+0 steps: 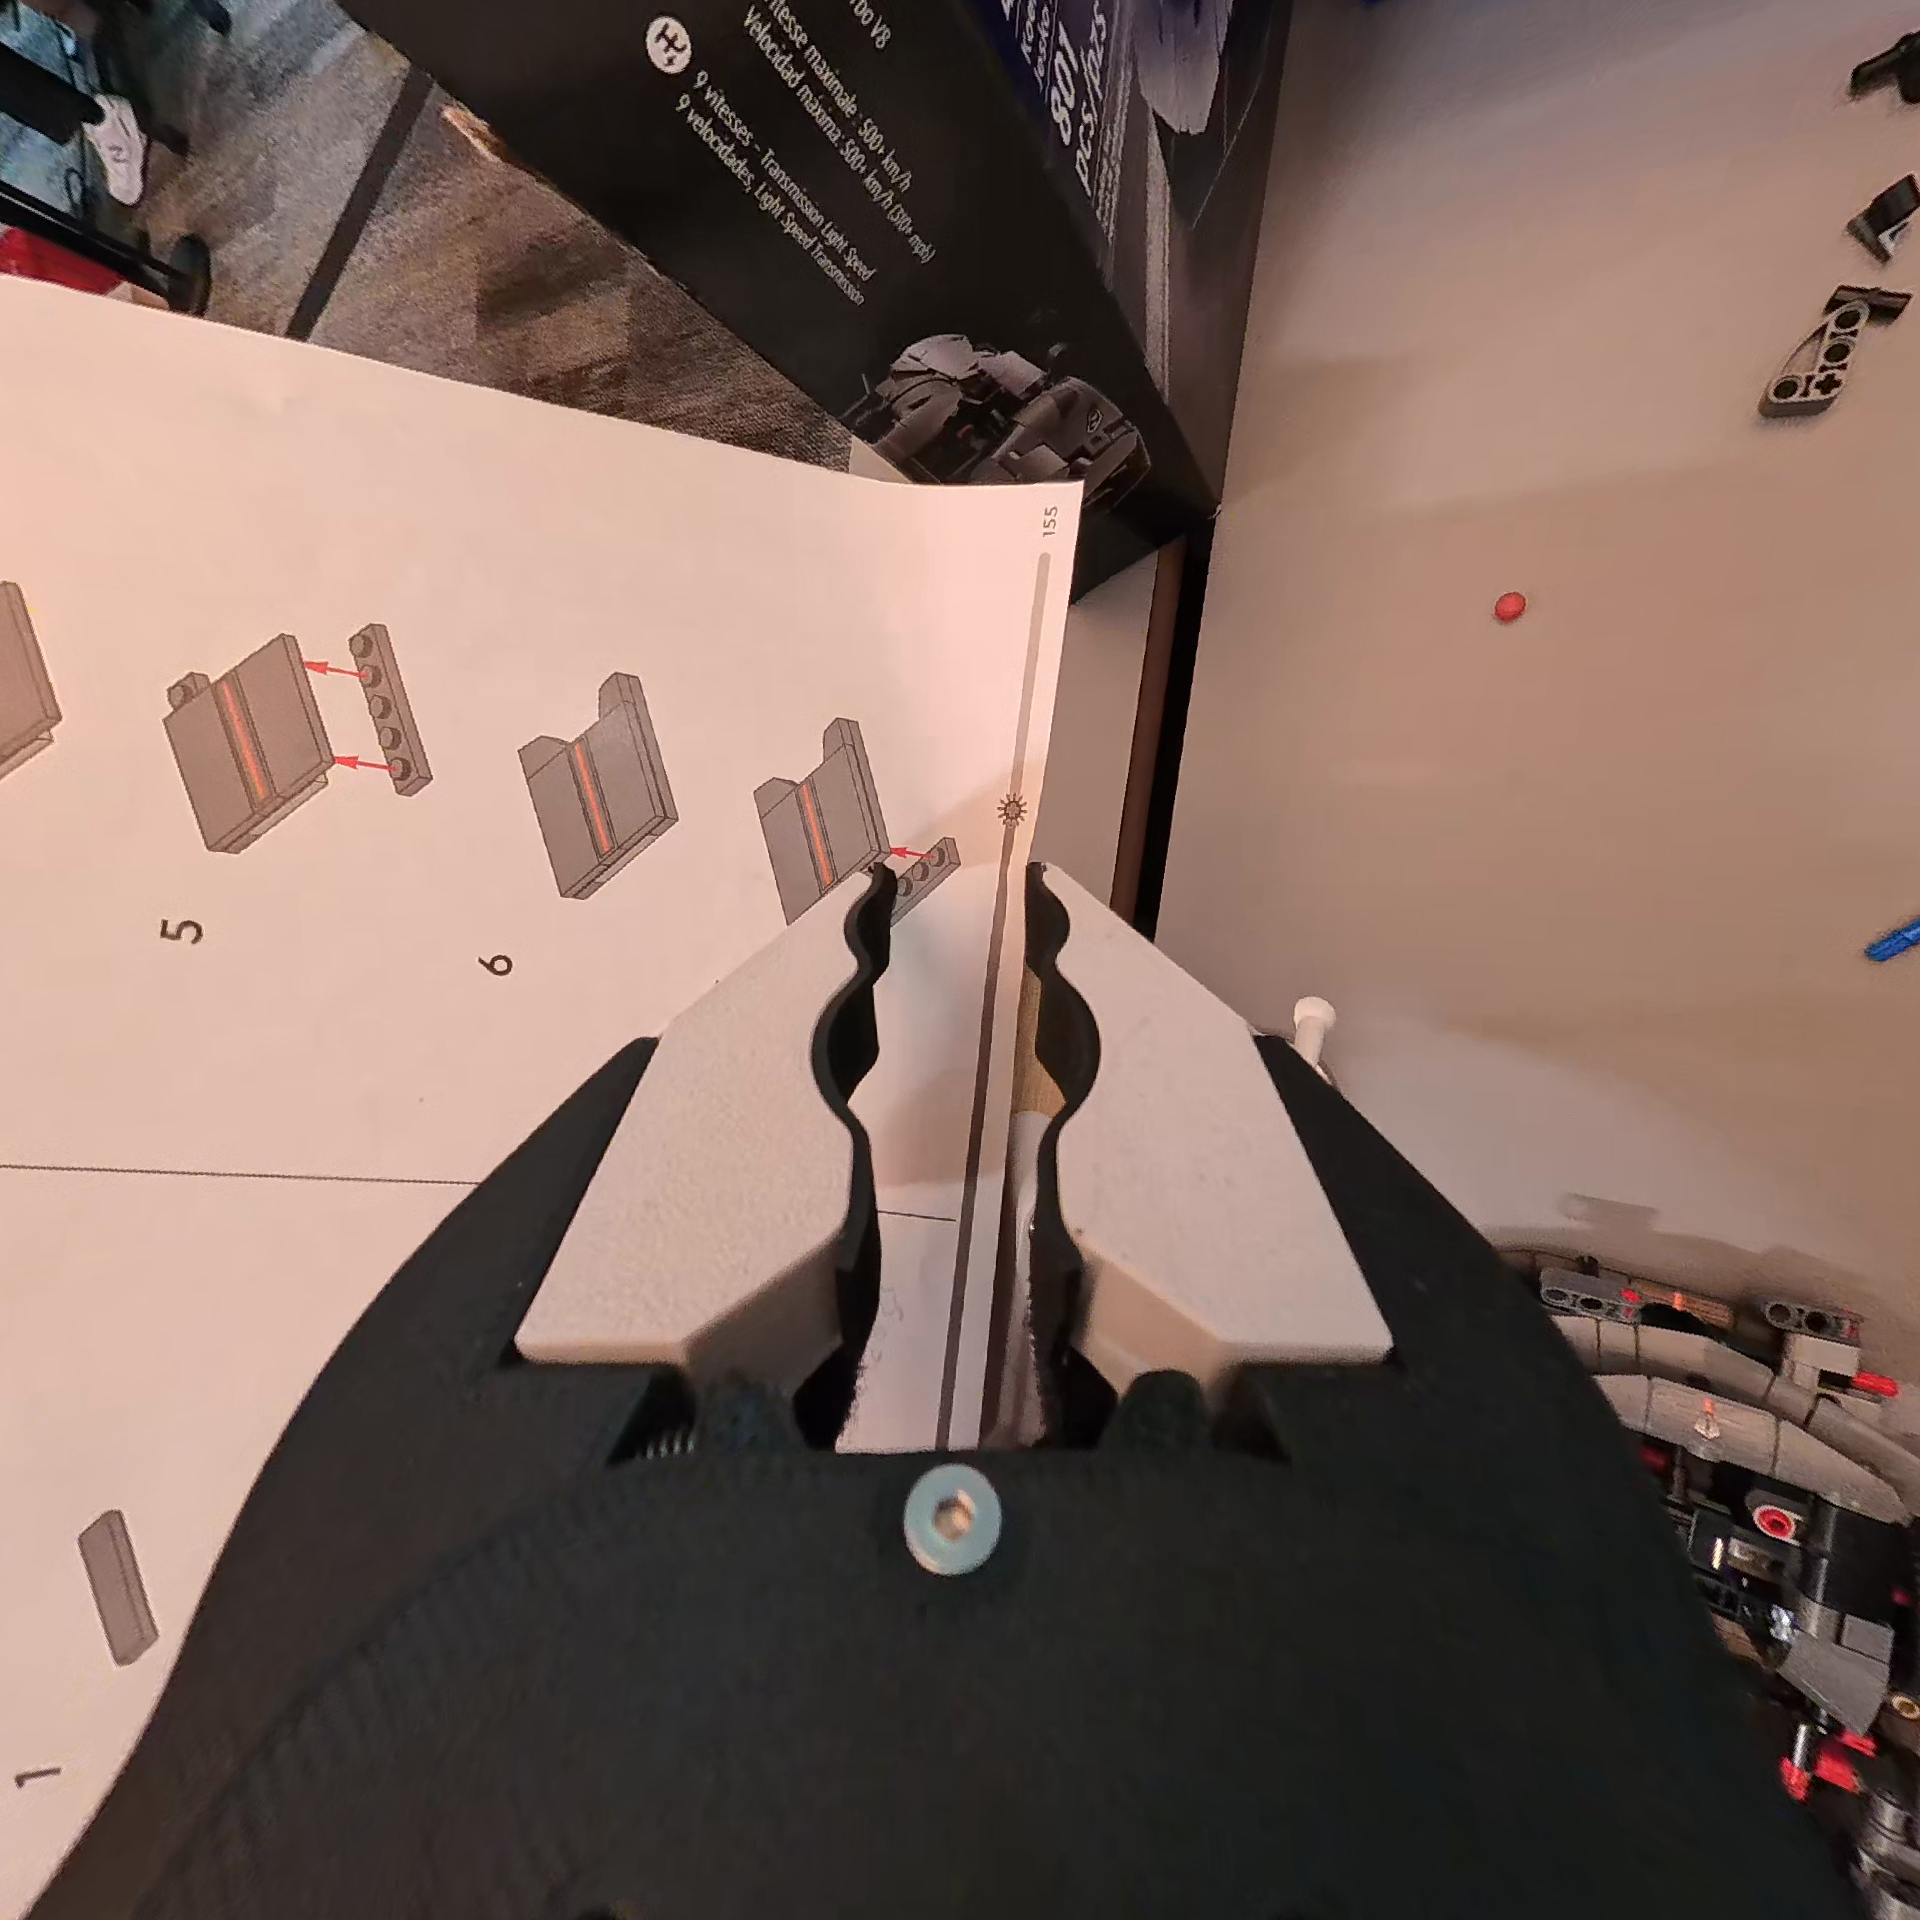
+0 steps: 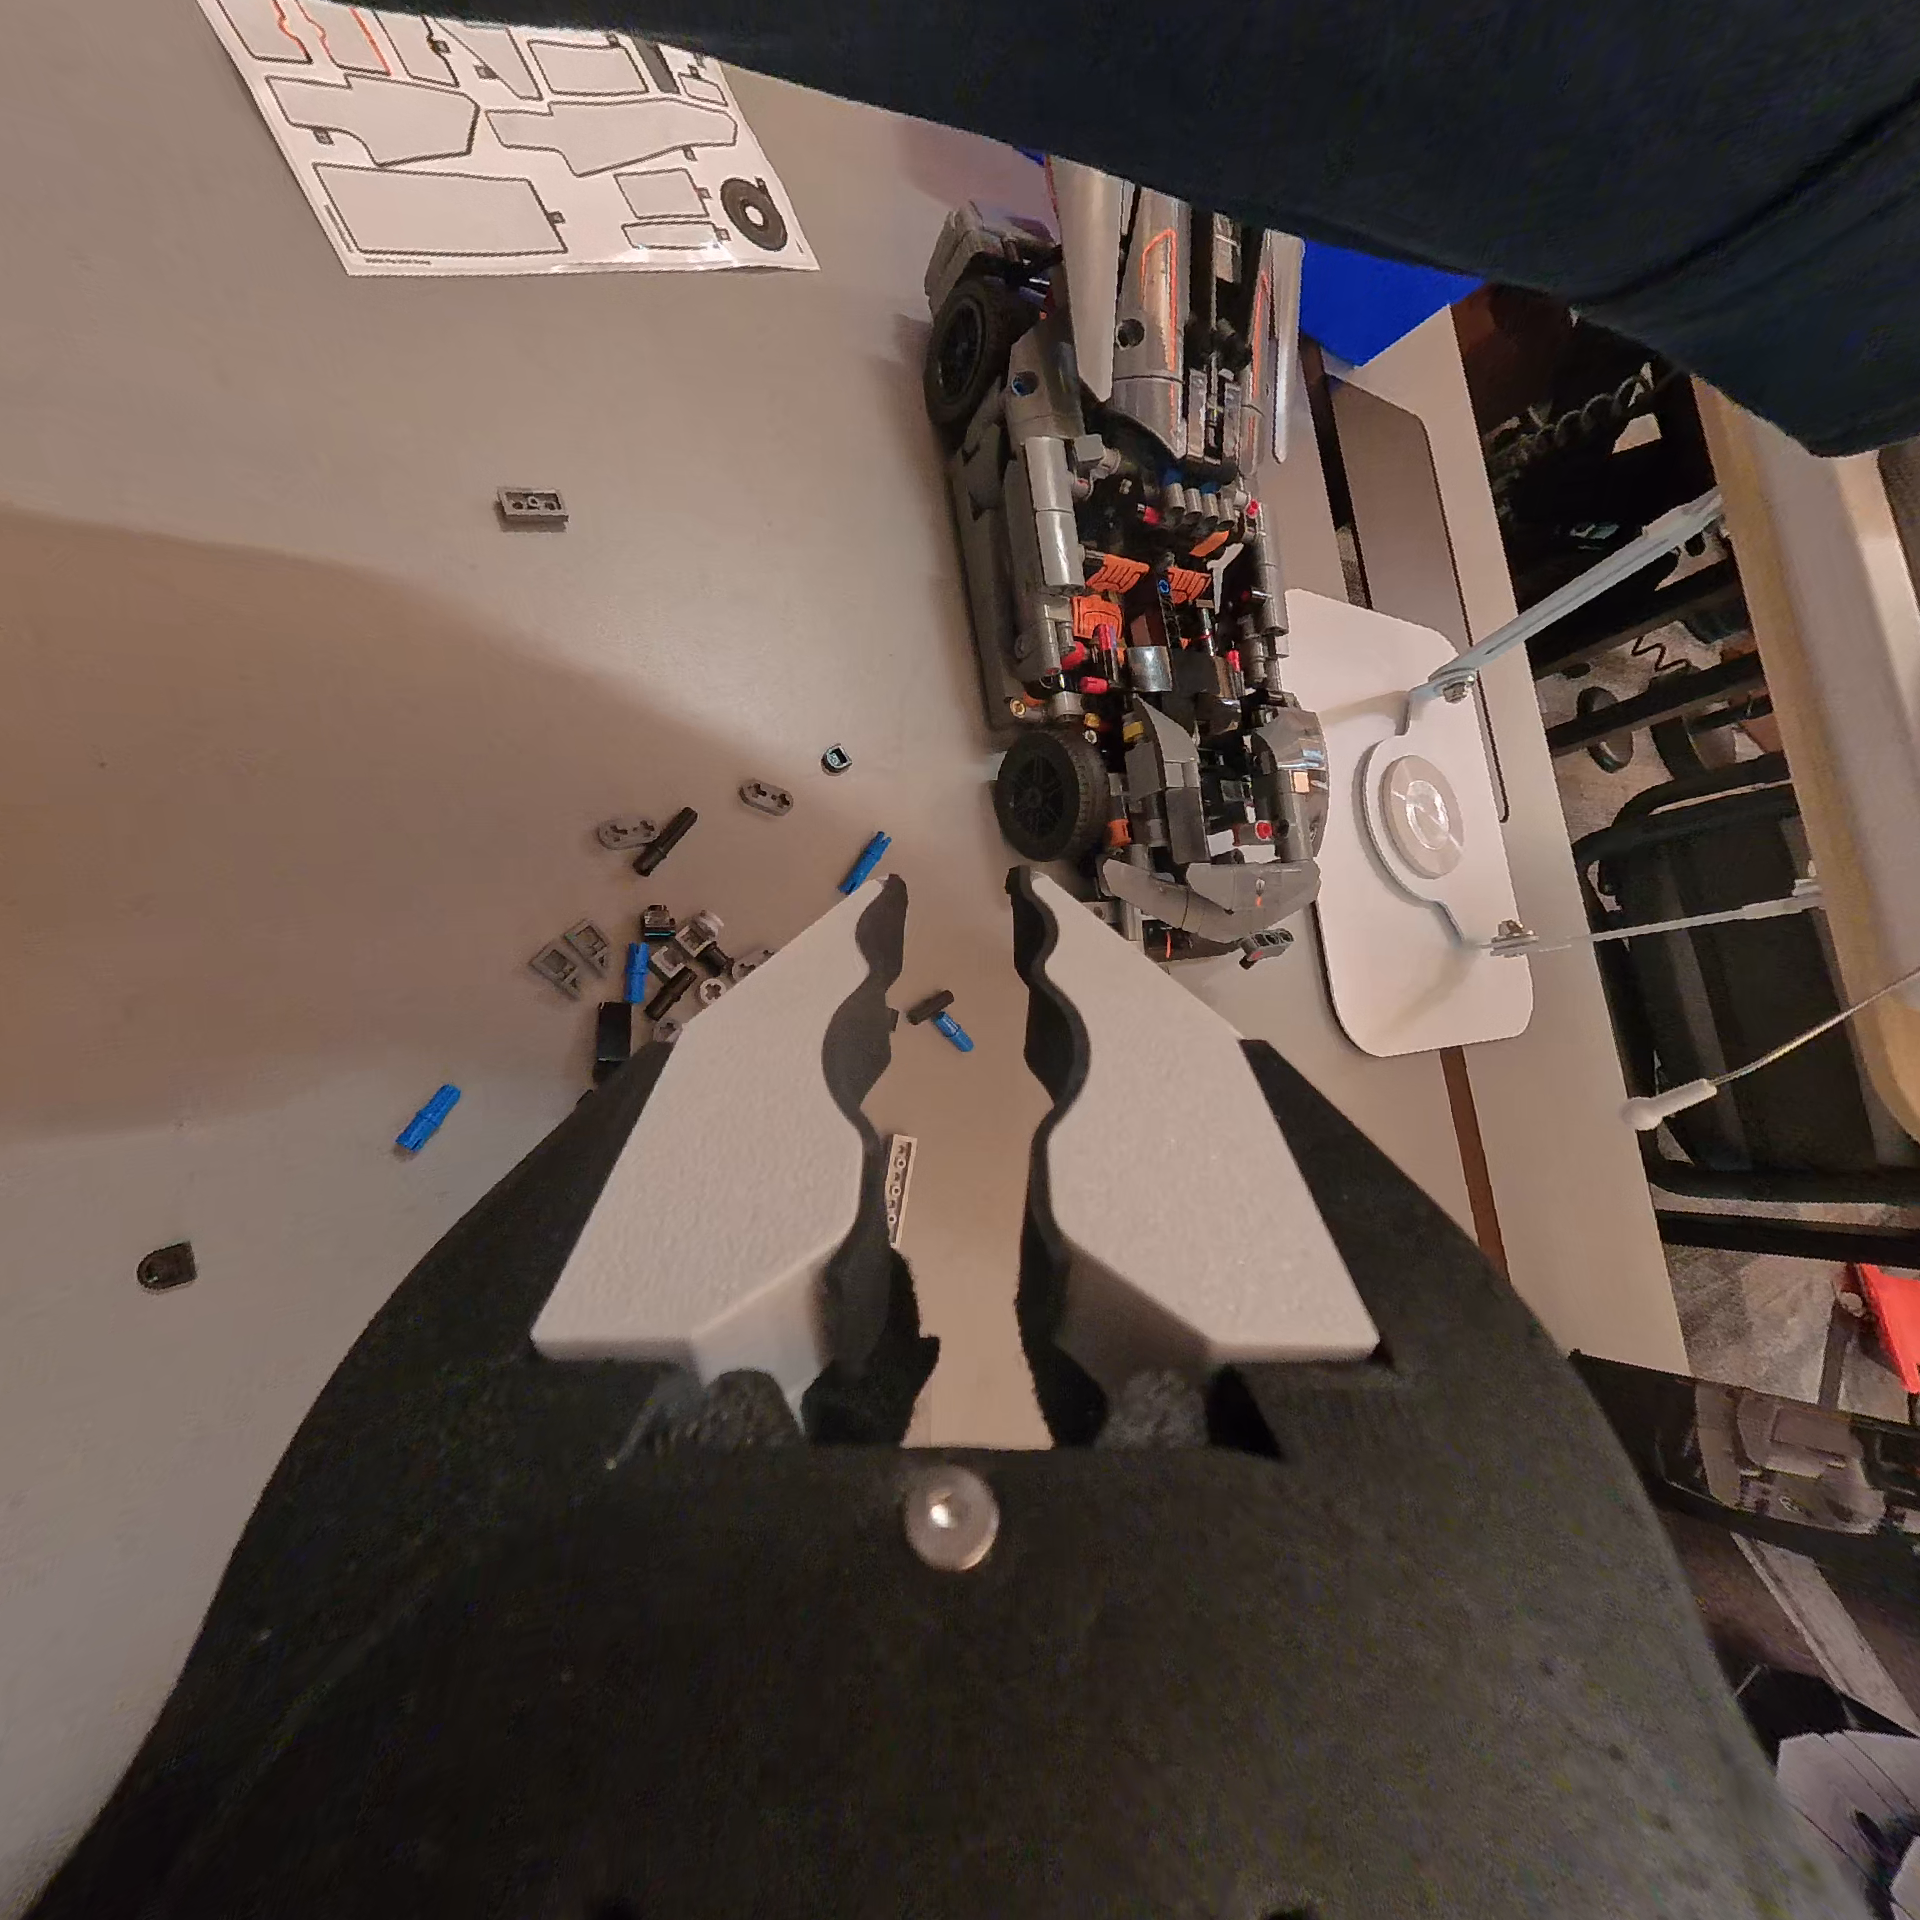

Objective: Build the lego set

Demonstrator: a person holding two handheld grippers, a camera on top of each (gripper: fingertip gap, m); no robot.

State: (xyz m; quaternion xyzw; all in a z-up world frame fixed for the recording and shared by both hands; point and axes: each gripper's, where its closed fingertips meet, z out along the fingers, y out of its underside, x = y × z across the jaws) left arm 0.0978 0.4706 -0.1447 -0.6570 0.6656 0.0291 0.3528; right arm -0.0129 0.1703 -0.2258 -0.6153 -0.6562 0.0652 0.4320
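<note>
The half-built grey lego car [image 2: 1132, 623] lies on the table just beyond the right gripper [image 2: 956, 883], ahead of its tips and slightly to the right. Its chassis, two black wheels, orange-trimmed body panels and engine bay look assembled, so the build seems well along. What is left, as I judge it: loose pieces are scattered left of that gripper's fingers, among them blue pins [image 2: 427, 1118], grey connectors [image 2: 767, 798] and a long grey plate [image 2: 900, 1188] lying between the fingers, and the sticker sheet [image 2: 499, 156] far ahead on the left.

The right gripper hovers above the table, angled down, jaws spread and holding nothing. The left gripper [image 1: 956, 873] hangs over the right edge of the open instruction booklet [image 1: 520, 779], jaws parted with the page edge running between them; whether they touch it I cannot tell. Beyond lies the black set box [image 1: 831, 208], with a red stud [image 1: 1510, 606] off to the right
</note>
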